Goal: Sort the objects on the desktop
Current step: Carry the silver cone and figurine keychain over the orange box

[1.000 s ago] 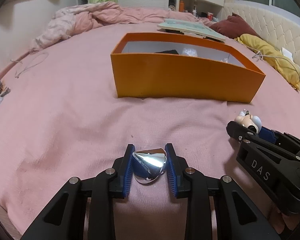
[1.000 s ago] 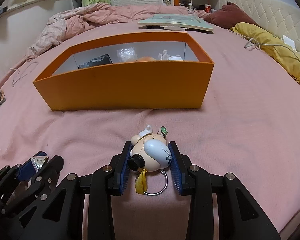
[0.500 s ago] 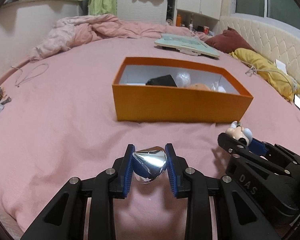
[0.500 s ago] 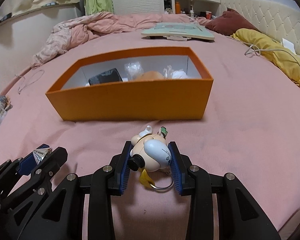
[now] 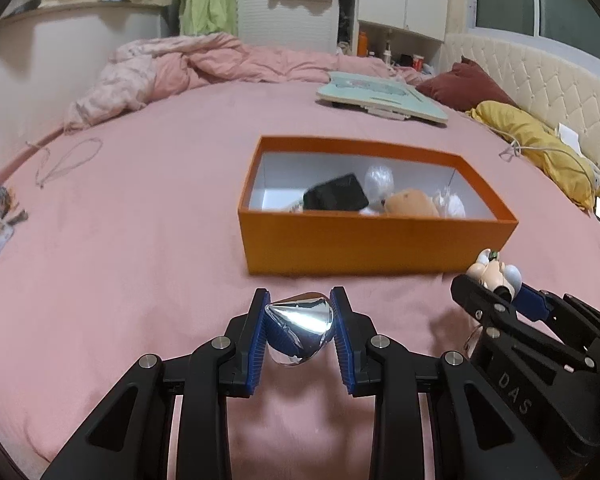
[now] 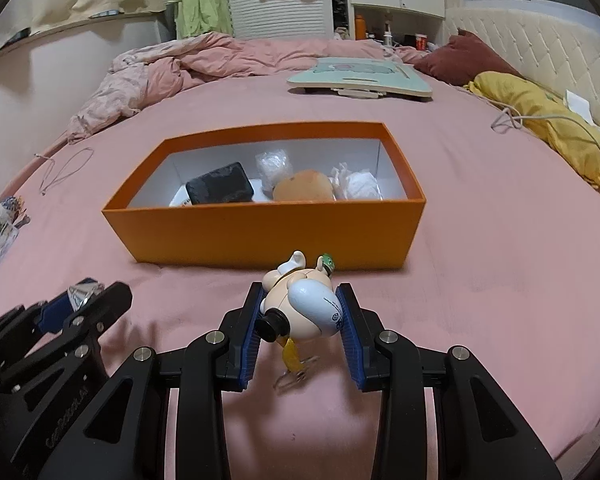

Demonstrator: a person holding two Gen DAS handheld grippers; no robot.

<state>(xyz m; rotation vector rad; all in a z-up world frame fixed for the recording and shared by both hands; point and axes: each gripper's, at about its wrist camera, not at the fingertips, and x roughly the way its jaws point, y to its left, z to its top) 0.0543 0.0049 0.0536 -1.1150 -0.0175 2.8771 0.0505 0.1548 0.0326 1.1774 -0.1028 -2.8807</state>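
My left gripper point(image 5: 300, 316) is shut on a shiny silver cone-shaped piece point(image 5: 300, 322), held above the pink bedspread. My right gripper point(image 6: 300, 312) is shut on a small cartoon figure keychain point(image 6: 306, 304), whose yellow strap and metal ring dangle below. Ahead of both sits an open orange box point(image 5: 376, 246) point(image 6: 260, 232) holding a black block point(image 6: 220, 184), a clear wrapped item, a tan round plush point(image 6: 304, 186) and a white wrapped item. Each gripper shows at the other view's lower edge: the right gripper point(image 5: 496, 284) with the figure, the left gripper point(image 6: 86, 292) with the silver piece.
A pale green board point(image 6: 360, 76) lies beyond the box. Crumpled pink bedding point(image 5: 172, 68) is at the far left, a maroon pillow point(image 5: 464, 86) and yellow cloth point(image 5: 540, 140) with a white cable at right. A cord loop point(image 5: 68, 160) and patterned items lie left.
Both grippers have risen with their objects still clamped, so the box looks lower and smaller and more of its inside shows. The keychain ring now hangs off the bedspread.
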